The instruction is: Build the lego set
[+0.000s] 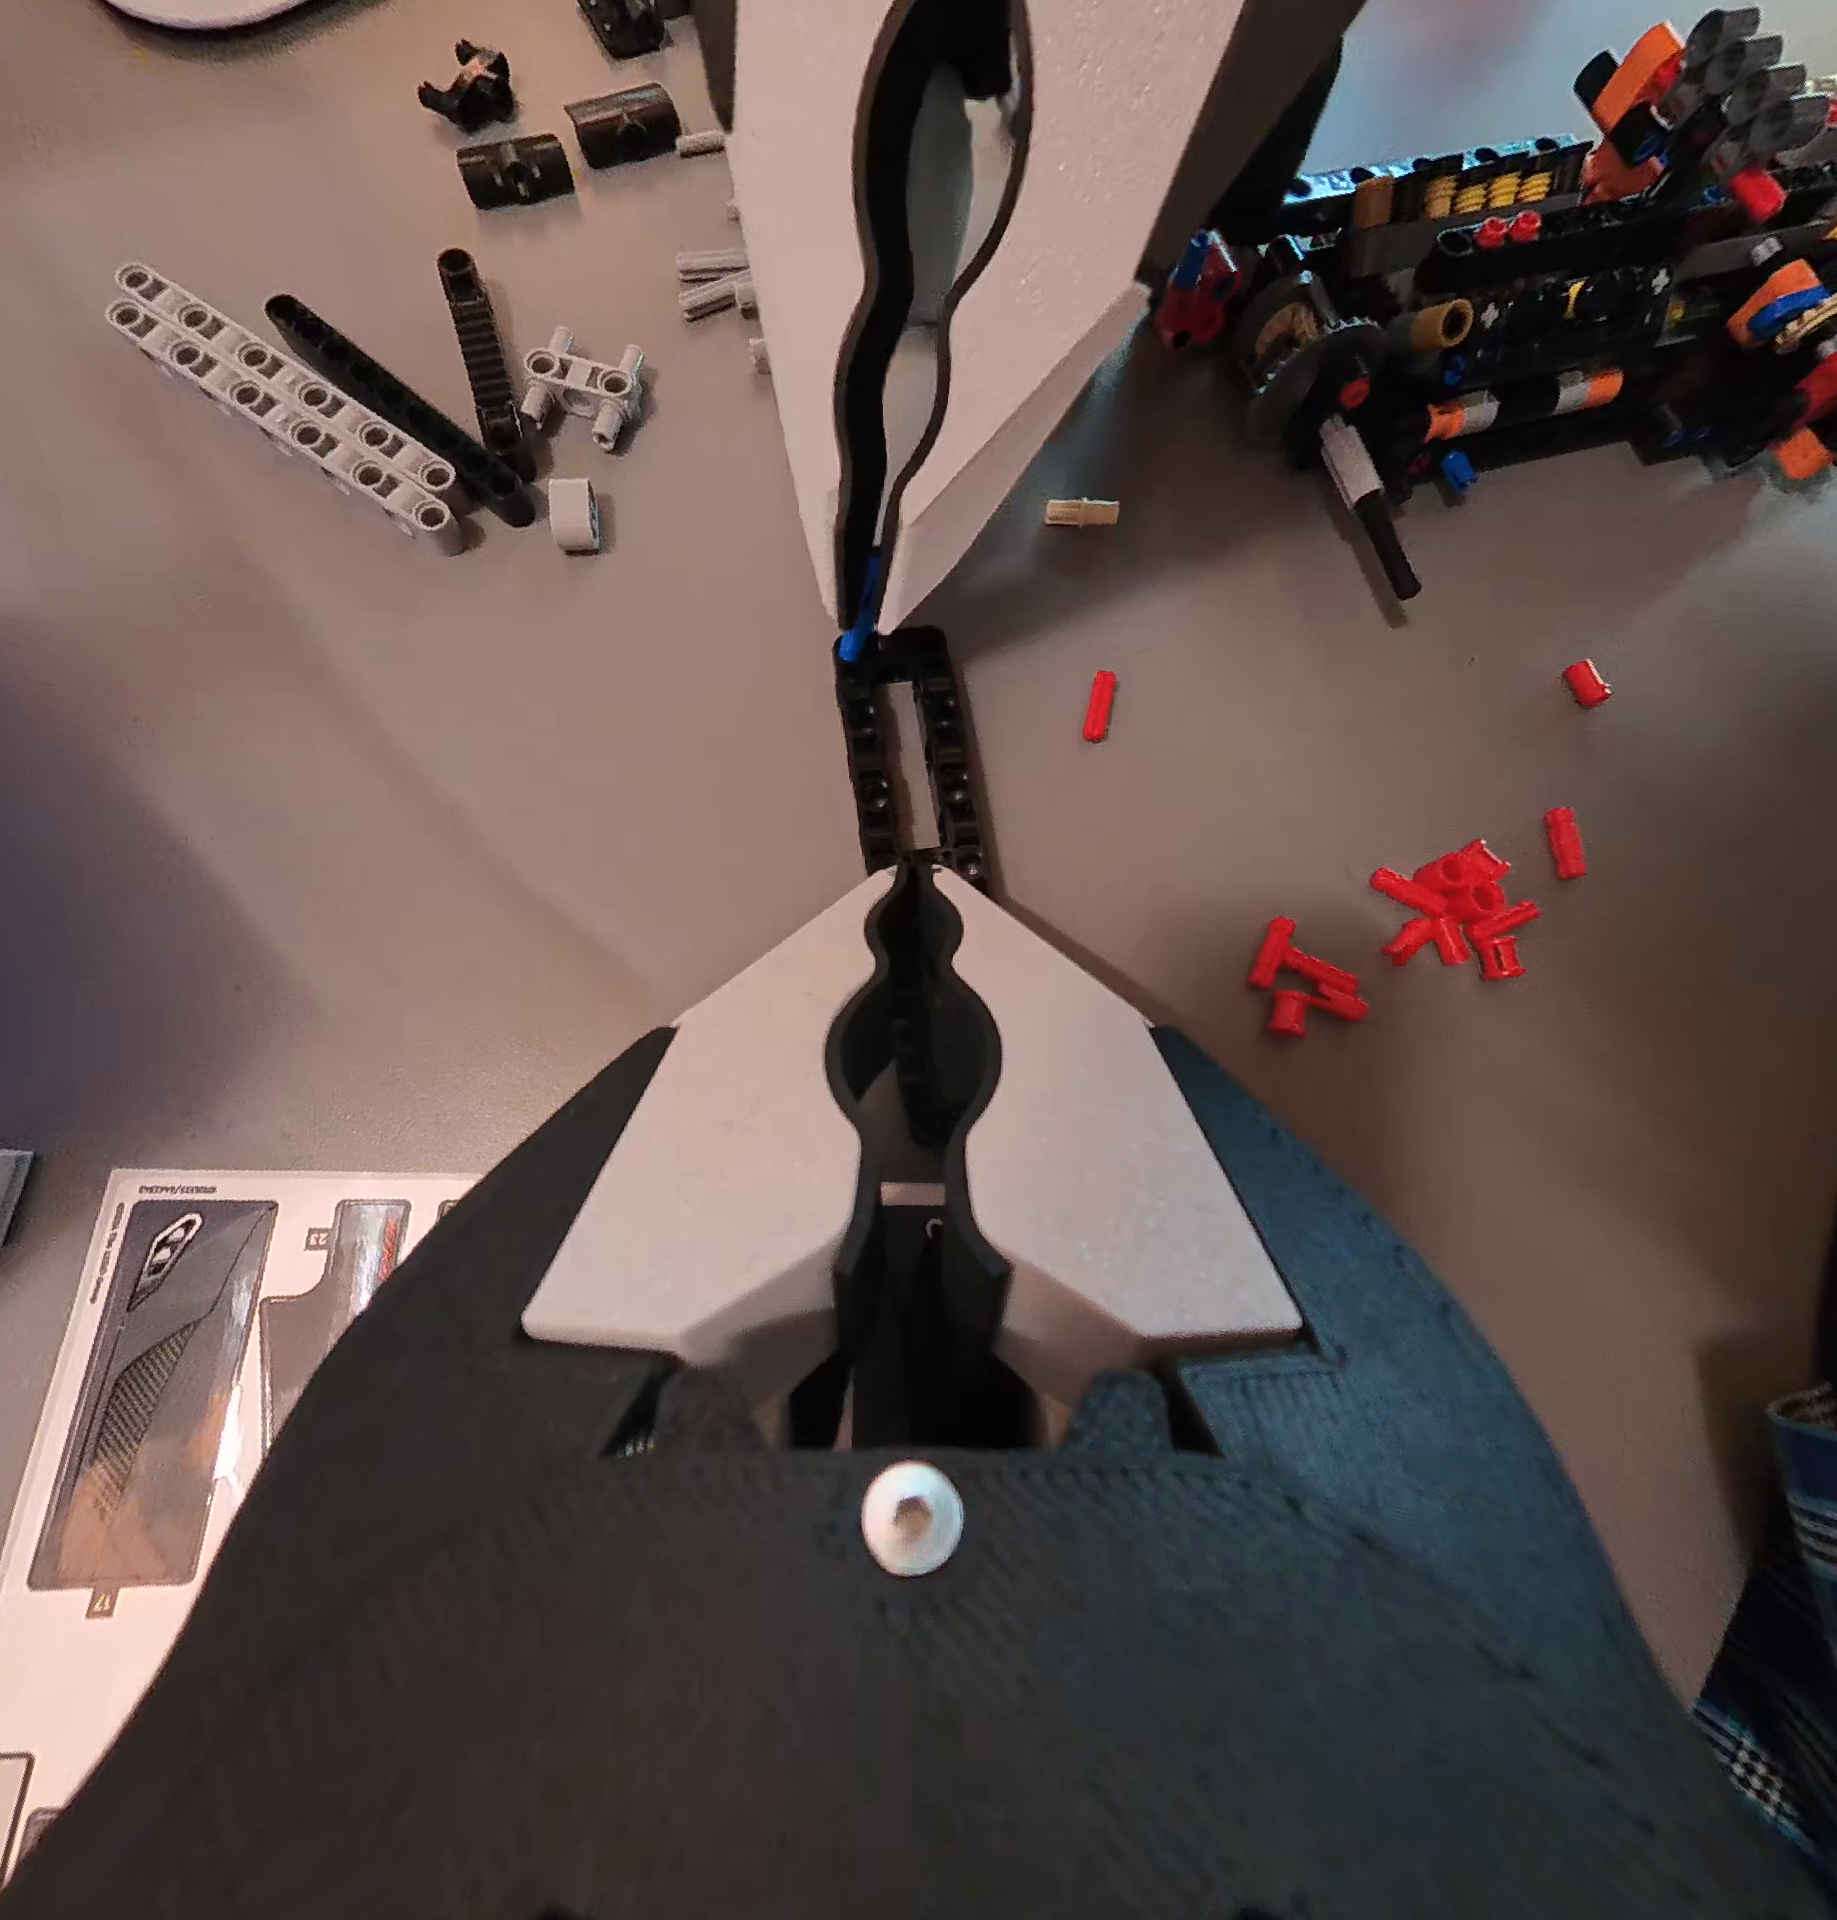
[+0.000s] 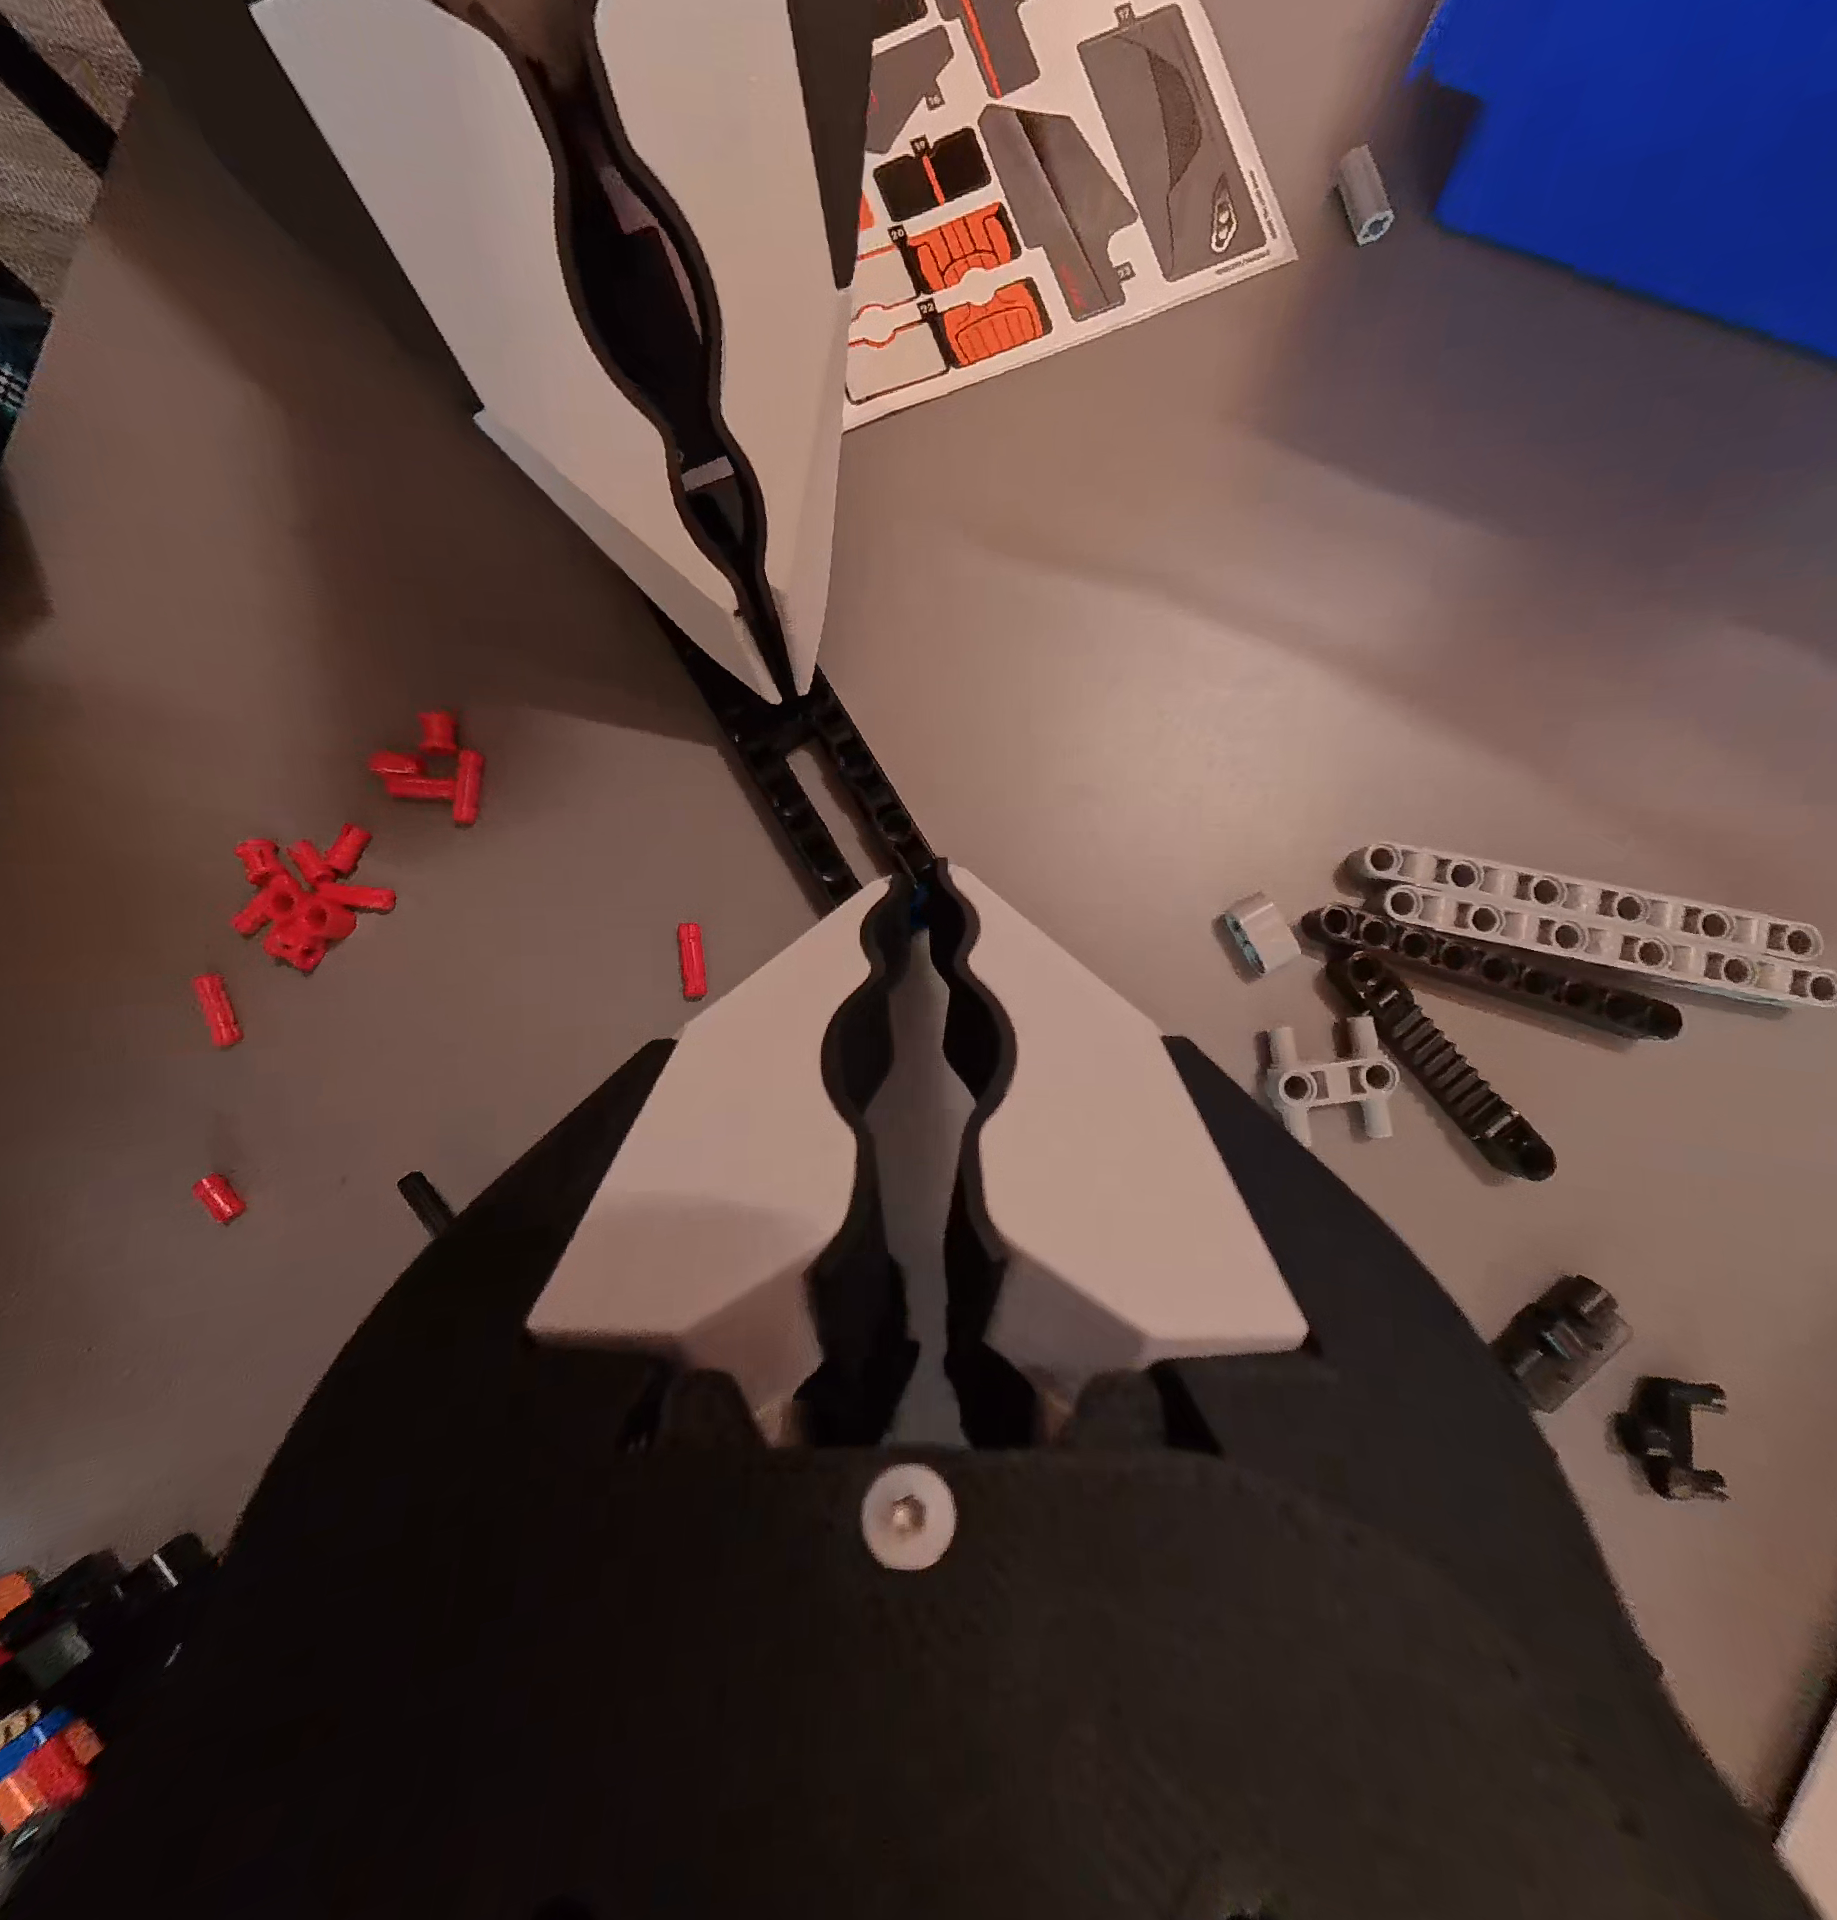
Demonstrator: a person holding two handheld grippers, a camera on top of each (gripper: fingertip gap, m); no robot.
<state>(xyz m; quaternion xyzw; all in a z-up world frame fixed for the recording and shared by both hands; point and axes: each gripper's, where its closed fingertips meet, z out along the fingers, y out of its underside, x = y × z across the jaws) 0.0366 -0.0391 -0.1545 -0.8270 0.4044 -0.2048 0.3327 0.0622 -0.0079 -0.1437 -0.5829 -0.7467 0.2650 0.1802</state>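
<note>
My left gripper point(image 1: 914, 871) is shut on the near end of a black rectangular lego frame point(image 1: 867, 748) and holds it over the grey table. My right gripper point(image 1: 864, 621) reaches in from above, shut on a small blue pin point(image 1: 858, 629) at the frame's far left corner. In the right wrist view my right gripper point(image 2: 919, 891) pinches the blue pin point(image 2: 920, 907) against the end of the frame point(image 2: 872, 792). The left gripper point(image 2: 786, 691) grips the frame's other end there.
A part-built black, orange and red car model point(image 1: 1568, 291) lies at the far right. A pile of red pins point(image 1: 1454, 904) is to the right, with a tan pin point(image 1: 1080, 511). Grey and black beams point(image 1: 280, 395) lie at the left, a sticker sheet point(image 1: 145, 1403) near left. A blue box point(image 2: 1672, 156) stands nearby. My hands' fingertips stand some 5 cm from each other.
</note>
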